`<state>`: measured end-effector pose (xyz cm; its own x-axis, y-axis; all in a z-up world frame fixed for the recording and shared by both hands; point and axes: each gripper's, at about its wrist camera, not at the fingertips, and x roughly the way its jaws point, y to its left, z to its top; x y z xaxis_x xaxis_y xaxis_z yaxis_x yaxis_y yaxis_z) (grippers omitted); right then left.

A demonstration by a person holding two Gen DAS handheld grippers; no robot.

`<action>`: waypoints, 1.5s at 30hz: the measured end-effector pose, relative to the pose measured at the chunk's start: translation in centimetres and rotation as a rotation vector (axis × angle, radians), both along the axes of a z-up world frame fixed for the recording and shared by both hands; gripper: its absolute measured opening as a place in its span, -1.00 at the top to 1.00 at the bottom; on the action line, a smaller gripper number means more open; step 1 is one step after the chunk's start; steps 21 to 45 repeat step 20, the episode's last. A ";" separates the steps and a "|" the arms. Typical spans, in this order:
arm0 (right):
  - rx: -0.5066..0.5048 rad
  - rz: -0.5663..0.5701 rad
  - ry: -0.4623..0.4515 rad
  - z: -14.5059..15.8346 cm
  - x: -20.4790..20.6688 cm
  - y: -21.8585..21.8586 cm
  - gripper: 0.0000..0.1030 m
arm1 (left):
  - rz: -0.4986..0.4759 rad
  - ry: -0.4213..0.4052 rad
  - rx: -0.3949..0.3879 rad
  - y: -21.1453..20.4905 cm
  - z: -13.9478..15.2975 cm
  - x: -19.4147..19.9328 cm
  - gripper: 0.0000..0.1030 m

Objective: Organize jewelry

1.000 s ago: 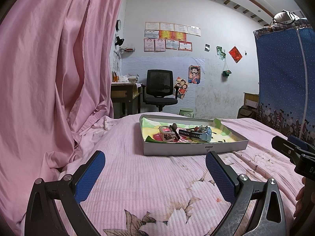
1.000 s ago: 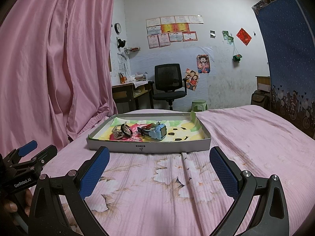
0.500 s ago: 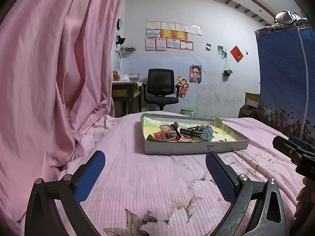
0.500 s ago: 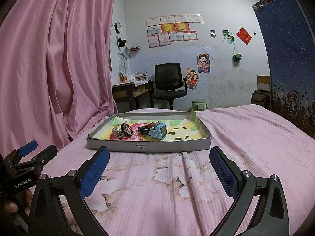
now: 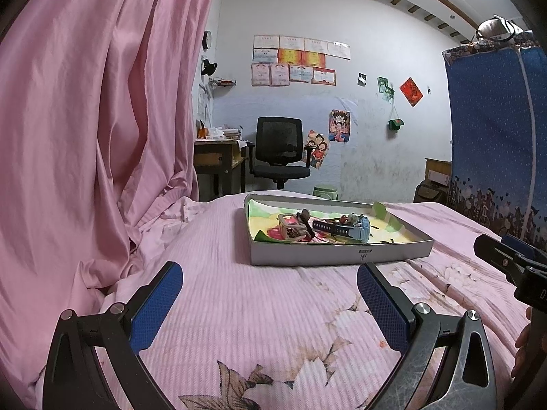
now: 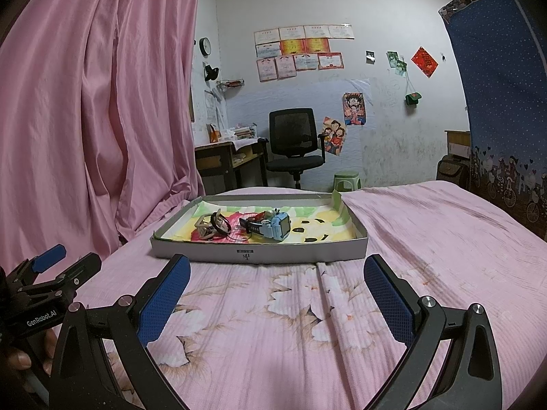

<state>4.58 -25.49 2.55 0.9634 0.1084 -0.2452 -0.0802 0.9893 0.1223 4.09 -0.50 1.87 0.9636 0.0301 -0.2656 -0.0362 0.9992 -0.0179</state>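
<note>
Seen from the left wrist, the left gripper (image 5: 270,290) hovers with jaws spread wide and empty above a pink floral bedspread (image 5: 273,335), a shallow grey tray (image 5: 338,256) ahead and slightly right holding a blue watch (image 5: 359,229) amid tangled jewelry (image 5: 294,227). From the right wrist, the right gripper (image 6: 277,283) likewise gapes empty, the tray (image 6: 259,253) straight ahead, the watch (image 6: 277,227) near its middle.

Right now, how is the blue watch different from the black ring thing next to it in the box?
The blue watch is light blue and chunky with a dark strap; the black ring is thin, dark and round. The watch sits nearer the middle of the box; the ring lies further left. Both rest inside the box, untouched by either hand-held gripper.
</note>
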 end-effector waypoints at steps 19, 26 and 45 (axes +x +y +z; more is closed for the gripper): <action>0.002 0.000 0.003 0.1 0.0 -0.1 -0.94 | -0.003 0.018 0.001 -0.1 -0.7 0.1 -0.99; 0.003 -0.004 0.005 -0.1 0.0 0.0 -0.94 | -0.004 0.020 0.001 0.0 -0.6 0.1 -0.99; 0.003 -0.004 0.005 -0.1 0.0 0.0 -0.94 | -0.004 0.020 0.001 0.0 -0.6 0.1 -0.99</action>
